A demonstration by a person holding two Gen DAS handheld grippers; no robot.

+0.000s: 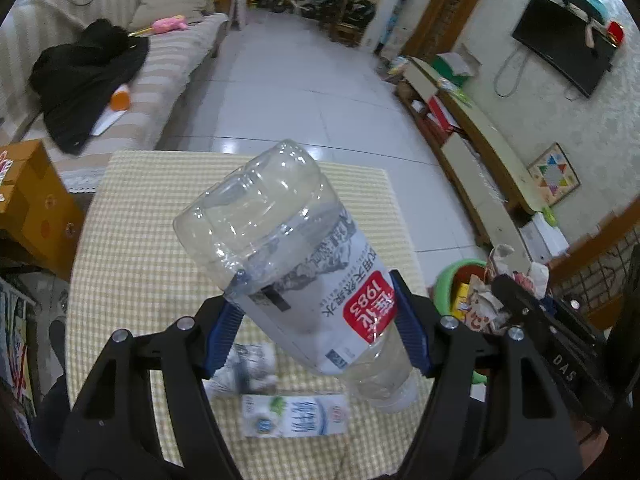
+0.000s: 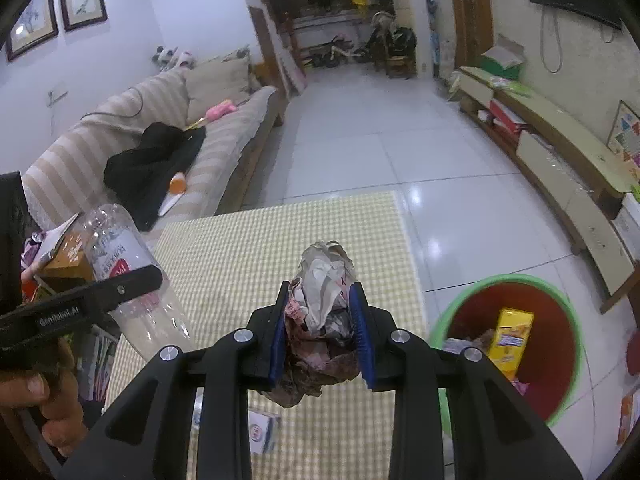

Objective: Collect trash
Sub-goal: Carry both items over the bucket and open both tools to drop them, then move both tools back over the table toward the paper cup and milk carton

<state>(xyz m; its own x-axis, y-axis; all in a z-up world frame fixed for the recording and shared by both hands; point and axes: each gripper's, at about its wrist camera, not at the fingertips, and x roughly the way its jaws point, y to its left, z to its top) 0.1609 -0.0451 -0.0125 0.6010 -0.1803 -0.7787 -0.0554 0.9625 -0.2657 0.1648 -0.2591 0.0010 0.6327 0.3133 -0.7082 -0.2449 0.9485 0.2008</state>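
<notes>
My left gripper (image 1: pixel 316 312) is shut on a clear plastic water bottle (image 1: pixel 288 248) with a white and red label, held tilted above the checked table (image 1: pixel 132 248). In the right wrist view the same bottle (image 2: pixel 120 264) hangs at the left. My right gripper (image 2: pixel 320 320) is shut on a crumpled paper wad (image 2: pixel 324 300), lifted over the table (image 2: pixel 240 248). A green bin with a red inside (image 2: pixel 568 328) stands on the floor to the right, holding a yellow box (image 2: pixel 512 336). A white carton (image 1: pixel 296 416) and a crumpled wrapper (image 1: pixel 248 364) lie on the table below the bottle.
A striped sofa (image 1: pixel 168 76) with black clothes (image 1: pixel 88 76) stands at the left. A low TV cabinet (image 1: pixel 472 136) runs along the right wall. A brown cardboard box (image 1: pixel 32 200) sits left of the table. White floor tiles (image 1: pixel 304 92) lie beyond. A hand (image 2: pixel 44 404) holds the left tool.
</notes>
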